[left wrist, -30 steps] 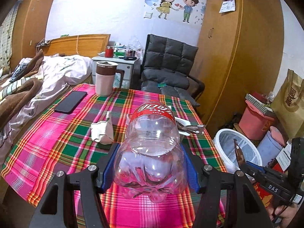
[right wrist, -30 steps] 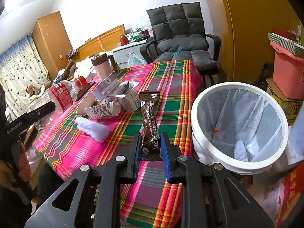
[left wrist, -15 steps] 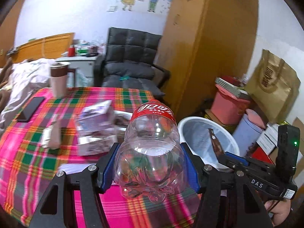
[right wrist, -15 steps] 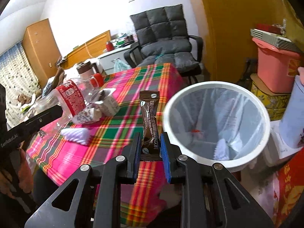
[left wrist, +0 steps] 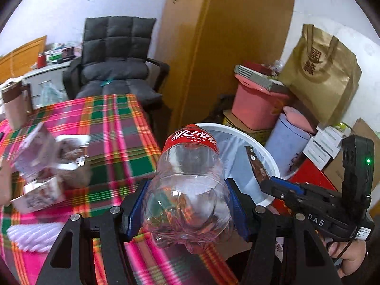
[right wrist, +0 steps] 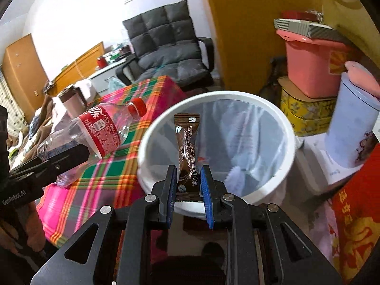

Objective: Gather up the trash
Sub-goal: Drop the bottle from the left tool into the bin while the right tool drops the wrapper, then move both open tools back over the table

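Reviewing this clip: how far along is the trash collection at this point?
Done: the white bin already holds a white scrap. In hand: the left tool grips an empty plastic bottle above the table edge, and the right tool holds a brown coffee sachet over the bin, neither released. Left: cartons and wrappers and a white tissue remain on the plaid tablecloth.

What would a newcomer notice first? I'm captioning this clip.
The clear bottle with its red label, clamped in the left gripper over the plaid table's edge. Next, the brown sachet pinched upright in the right gripper, over the white bin.
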### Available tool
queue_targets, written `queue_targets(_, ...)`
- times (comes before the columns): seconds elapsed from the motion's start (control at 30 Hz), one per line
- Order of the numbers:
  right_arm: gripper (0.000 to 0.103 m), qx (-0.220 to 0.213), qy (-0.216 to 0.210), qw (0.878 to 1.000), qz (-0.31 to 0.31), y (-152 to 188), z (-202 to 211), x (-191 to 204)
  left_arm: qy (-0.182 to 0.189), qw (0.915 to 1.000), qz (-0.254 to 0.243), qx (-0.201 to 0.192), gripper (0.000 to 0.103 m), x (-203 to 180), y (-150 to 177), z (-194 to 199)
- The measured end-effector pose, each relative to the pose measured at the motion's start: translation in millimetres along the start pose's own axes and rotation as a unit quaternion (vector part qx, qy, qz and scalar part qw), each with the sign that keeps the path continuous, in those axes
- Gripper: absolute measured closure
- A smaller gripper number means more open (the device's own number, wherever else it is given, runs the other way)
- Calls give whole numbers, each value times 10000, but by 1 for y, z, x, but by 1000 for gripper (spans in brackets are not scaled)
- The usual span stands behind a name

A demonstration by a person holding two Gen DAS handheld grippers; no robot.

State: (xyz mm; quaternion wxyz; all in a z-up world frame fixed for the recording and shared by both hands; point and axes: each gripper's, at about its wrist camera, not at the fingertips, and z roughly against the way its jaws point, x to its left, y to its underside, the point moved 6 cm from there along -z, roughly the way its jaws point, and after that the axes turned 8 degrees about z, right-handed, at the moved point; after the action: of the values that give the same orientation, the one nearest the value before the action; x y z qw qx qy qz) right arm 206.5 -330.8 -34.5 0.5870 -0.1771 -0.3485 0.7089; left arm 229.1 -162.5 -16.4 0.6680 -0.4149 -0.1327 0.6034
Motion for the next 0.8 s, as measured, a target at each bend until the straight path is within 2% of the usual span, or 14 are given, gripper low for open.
queue_targets(0.4,79,190,158,9995,-213,0,-14,-26,188,9987,-248,406,40,-23,-1,-52)
queue_targets(0.43,78,192,176,9994,-218,1,-13,-27,191,9986,-261,418,40,-24,-1,-54)
queue_targets(0.5,68,172,178,9994,-239,1,-13,-29,235,9986,-266,392,40,-26,-2,-55)
queue_targets(0.57,51,150,165,9994,-254,1,-12,-30,270,9987,-267,326,40,-28,-4,-54)
queue_targets(0.8,49,67,169,9995,-259,0,-5,-30,272,9991,-231,211,40,-29,-9,-46)
